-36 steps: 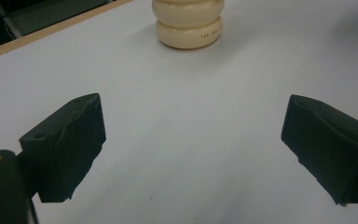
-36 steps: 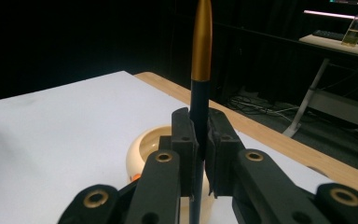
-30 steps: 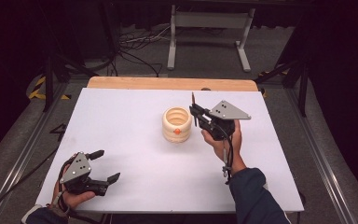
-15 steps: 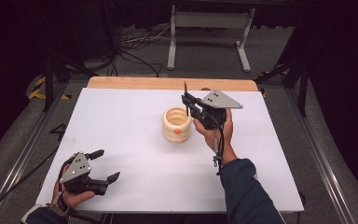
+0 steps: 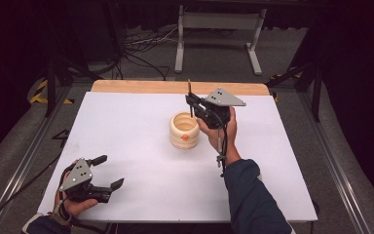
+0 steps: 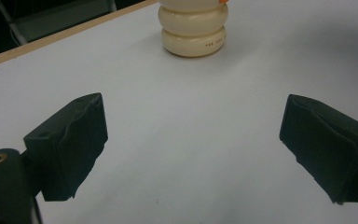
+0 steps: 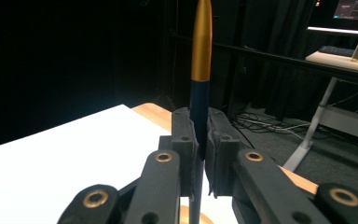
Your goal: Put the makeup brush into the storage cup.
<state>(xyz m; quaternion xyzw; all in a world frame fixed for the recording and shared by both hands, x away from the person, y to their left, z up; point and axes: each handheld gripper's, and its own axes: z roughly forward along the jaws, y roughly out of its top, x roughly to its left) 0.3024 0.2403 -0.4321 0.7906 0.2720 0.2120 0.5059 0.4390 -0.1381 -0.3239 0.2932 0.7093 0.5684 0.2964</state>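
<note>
**Pen clamped above the ribbed holder**

A slim pen point(image 7: 200, 70), dark in its lower barrel and gold toward its tip, is being gripped upright between the closed jaws of the right gripper point(image 5: 194, 103). In the high view the gripper is being held at the far right of the cream ribbed holder point(image 5: 184, 130), just above and beside its rim, with the pen point(image 5: 190, 97) being pointed upward. The holder is being left standing upright near the middle of the white table point(image 5: 141, 185), a small orange mark being shown on its near side. In the right gripper view the pads point(image 7: 184, 149) are being pressed against the dark part of the barrel from both sides.

The left gripper point(image 5: 108, 172) is being held low over the near left corner of the table, well apart from the holder. Its jaws are being kept wide apart with nothing between them; in the left gripper view bare table is being seen between the two pads point(image 6: 74, 140), and the holder point(image 6: 193, 28) is being seen farther off.
</note>
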